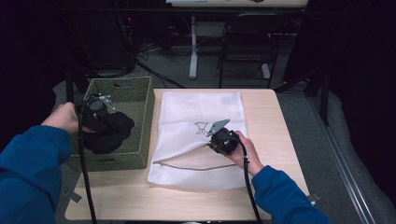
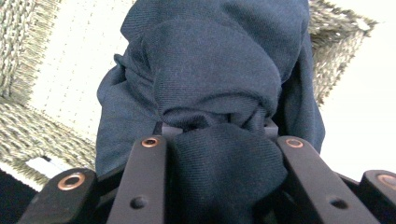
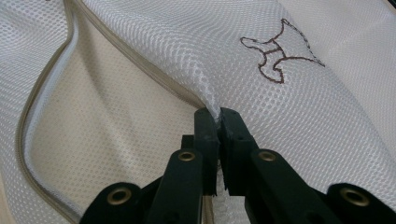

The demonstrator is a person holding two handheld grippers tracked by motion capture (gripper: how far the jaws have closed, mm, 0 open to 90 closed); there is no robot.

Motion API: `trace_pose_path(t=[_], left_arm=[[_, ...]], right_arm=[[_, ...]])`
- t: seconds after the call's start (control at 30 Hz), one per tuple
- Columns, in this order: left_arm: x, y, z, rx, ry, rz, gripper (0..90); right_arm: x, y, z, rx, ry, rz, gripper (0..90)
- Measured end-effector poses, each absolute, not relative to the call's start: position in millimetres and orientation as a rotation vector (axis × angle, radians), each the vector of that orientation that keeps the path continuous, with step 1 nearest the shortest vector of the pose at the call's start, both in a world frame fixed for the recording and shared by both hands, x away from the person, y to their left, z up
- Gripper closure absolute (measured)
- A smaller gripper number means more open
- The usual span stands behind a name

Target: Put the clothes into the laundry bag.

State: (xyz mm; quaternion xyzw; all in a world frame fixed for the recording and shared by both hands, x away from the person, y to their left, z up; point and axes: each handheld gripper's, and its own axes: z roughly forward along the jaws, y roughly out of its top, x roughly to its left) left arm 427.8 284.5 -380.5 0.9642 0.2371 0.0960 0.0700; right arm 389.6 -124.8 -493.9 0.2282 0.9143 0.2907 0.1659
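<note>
My left gripper (image 1: pixel 96 108) has its jaws clenched on a dark garment (image 1: pixel 110 133), which hangs bunched over the basket (image 1: pixel 140 95) at the left of the table (image 1: pixel 275 121). In the left gripper view the cloth (image 2: pixel 210 84) bulges between the jaws in a thick wad, so I judge it soft, limp and light, with nothing stiff to steer by. It will sag and swing, and loose folds may drag on the woven rim. The grip sits on a gathered fold near the top, which seems a fair hold; a single thin layer would slip more easily.

My right gripper (image 1: pixel 219 135) pinches the upper edge of the white mesh bag (image 1: pixel 201 107), which lies flat at the middle of the table. In the right gripper view the jaws are shut on the mesh (image 3: pixel 299 107) just beside the zip (image 3: pixel 140 65), lifting that layer so the mouth gapes to the left. The mesh looks thin, slack and a little slick, so the hold belongs on the zip seam, where the fabric is doubled. I expect the mouth to collapse if that edge drops.
</note>
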Motion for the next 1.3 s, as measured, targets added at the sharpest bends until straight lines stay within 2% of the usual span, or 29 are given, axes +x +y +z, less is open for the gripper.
trace_pose_path(t=[0.4, 0.9, 1.3], left_arm=[[421, 271, -358, 2.910, 0.715, 0.338, 68.4], [402, 247, -338, 2.861, 0.735, 0.305, 68.4], [388, 218, -332, 2.809, 0.820, 0.302, 68.3]], right_arm=[[390, -125, -495, 0.650, 2.607, 0.819, 86.9], [389, -125, -495, 0.644, 2.608, 0.816, 86.9], [389, -125, -494, 0.649, 2.607, 0.816, 86.9]])
